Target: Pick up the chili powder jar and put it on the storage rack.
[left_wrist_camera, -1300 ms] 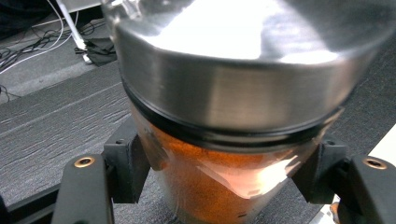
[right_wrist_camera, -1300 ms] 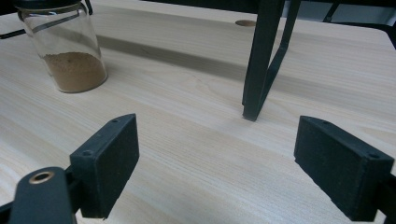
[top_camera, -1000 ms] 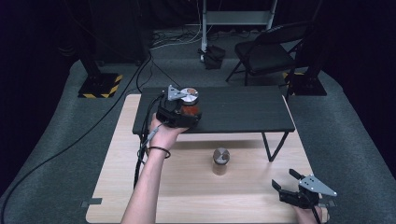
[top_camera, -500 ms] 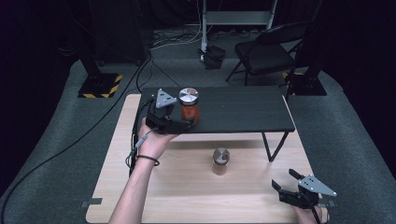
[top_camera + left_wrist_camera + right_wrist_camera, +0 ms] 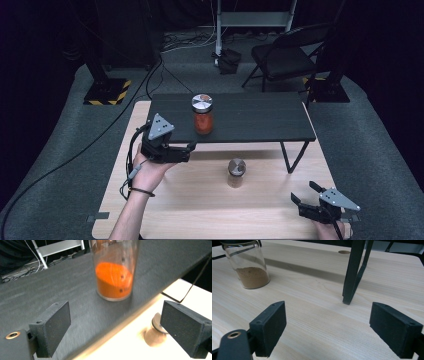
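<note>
Now your left claw (image 5: 190, 148) is released, with nothing between its jaws, which have just been opening. It sits near the front edge of the low black shelf (image 5: 260, 117). The glass jar of orange powder with a silver lid (image 5: 202, 114) stands upright on that shelf, just beyond the claw. Your right claw (image 5: 305, 193) is open too, low over the light wooden table (image 5: 200, 200). A small glass jar of brown powder (image 5: 236, 172) stands on the table between them.

Light: bright on the desk (image 5: 200, 210), dark room around.
Shadows: soft band under the black shelf (image 5: 250, 117).
Blur: left gripper view smeared, brown jar (image 5: 155, 333) fuzzy.
Right gripper view: sharp.
</note>
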`<state>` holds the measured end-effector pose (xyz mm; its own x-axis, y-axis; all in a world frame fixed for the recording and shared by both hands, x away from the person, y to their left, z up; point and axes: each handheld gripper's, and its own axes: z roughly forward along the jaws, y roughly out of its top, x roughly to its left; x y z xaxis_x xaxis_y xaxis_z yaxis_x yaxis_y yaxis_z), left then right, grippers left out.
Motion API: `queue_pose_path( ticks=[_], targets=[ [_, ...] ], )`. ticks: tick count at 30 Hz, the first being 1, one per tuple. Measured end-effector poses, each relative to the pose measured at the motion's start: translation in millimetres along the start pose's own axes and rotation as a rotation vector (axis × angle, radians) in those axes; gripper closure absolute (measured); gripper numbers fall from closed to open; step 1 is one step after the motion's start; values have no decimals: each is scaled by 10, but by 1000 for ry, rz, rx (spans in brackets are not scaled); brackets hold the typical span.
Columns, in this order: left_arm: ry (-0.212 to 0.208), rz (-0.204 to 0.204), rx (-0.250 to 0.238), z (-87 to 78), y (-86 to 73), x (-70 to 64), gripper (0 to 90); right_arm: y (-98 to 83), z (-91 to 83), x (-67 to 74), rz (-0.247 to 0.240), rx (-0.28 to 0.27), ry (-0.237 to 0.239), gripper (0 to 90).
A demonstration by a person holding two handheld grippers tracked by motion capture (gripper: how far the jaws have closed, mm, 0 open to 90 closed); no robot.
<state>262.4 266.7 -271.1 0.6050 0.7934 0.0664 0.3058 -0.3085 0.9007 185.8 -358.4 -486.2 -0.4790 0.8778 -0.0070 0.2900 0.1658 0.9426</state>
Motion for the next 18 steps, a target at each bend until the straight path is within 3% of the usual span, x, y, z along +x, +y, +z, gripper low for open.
queue_pose_path(
  ticks=[1, 6, 18],
  targets=[
    [0, 0, 0, 0, 0, 0, 96, -1, 0, 1, 0, 0, 0, 130],
    [-20, -17, -8, -55, -297, 33, 96, 2, 0, 4, -2, 1, -1, 130],
    [-14, -10, -5, -124, -945, 5, 100, -1, -2, 8, -2, 0, -2, 130]
  ],
)
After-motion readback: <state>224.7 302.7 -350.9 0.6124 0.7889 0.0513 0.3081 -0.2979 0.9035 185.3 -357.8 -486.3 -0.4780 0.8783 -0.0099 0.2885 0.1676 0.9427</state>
